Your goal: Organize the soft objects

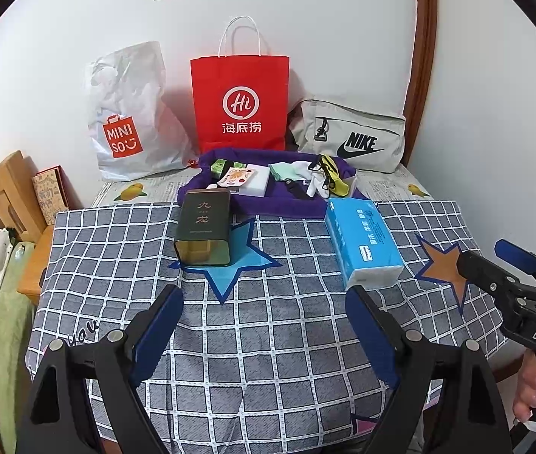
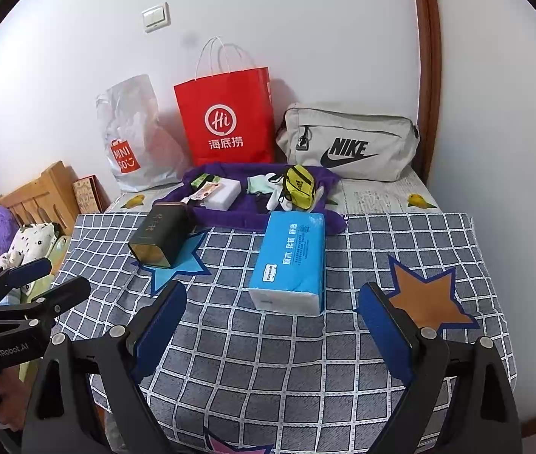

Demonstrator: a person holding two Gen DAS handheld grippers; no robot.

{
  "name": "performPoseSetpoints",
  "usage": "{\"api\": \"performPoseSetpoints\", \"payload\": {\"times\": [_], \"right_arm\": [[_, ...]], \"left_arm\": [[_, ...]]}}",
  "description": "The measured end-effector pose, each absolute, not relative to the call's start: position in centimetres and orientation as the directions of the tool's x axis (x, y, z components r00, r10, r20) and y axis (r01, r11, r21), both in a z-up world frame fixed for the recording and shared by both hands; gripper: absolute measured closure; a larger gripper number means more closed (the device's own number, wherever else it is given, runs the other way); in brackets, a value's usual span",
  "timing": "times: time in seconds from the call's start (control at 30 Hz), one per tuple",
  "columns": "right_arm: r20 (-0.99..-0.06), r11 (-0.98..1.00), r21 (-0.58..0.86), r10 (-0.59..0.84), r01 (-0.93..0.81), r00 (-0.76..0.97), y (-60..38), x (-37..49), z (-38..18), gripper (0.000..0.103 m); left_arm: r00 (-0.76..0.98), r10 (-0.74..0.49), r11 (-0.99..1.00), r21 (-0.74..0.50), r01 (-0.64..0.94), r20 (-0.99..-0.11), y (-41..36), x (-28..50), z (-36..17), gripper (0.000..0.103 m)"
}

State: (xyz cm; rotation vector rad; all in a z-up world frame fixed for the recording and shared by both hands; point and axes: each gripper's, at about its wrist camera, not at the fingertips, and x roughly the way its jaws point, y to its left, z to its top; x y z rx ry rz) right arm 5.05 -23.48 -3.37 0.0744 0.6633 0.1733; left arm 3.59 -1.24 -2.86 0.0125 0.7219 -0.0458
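Left hand-held gripper wide open, empty, hovering over checked-cloth surface. Right hand-held gripper same, blue soft tissue pack just ahead. Dark rectangular tin lying on blue star.

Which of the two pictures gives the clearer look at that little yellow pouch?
The right wrist view: the yellow pouch shows its whole front with a black logo. In the left wrist view it lies edge-on, partly hidden among white socks.
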Motion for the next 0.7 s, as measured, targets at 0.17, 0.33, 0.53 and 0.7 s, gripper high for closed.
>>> {"api": "performPoseSetpoints", "payload": {"times": [0.17,0.33,0.53,0.7], "right_arm": [[-0.607,0.983,0.123,0.183,-0.136,0.773,-23.47,4.95,-3.43,0.011],[-0.608,0.983,0.122,0.181,-0.134,0.773,-23.51,4.93,-3.46,0.011],[-0.607,0.983,0.123,0.182,-0.135,0.774,-23.52,4.93,-3.44,0.011],[-0.608,0.983,0.122,0.182,-0.136,0.773,-23.57,4.91,-3.52,0.011]], "left_arm": [[0.751,-0.035,0.999,-0.006,0.042,-0.660,-1.15,3.55,-2.79,0.016],[0.751,-0.035,0.999,-0.005,0.042,-0.659,-1.12,3.53,-2.76,0.016],[0.750,-0.034,0.999,-0.004,0.041,-0.660,-1.16,3.52,-2.74,0.016],[0.751,-0.033,0.999,-0.004,0.041,-0.660,-1.12,3.50,-2.72,0.016]]}}
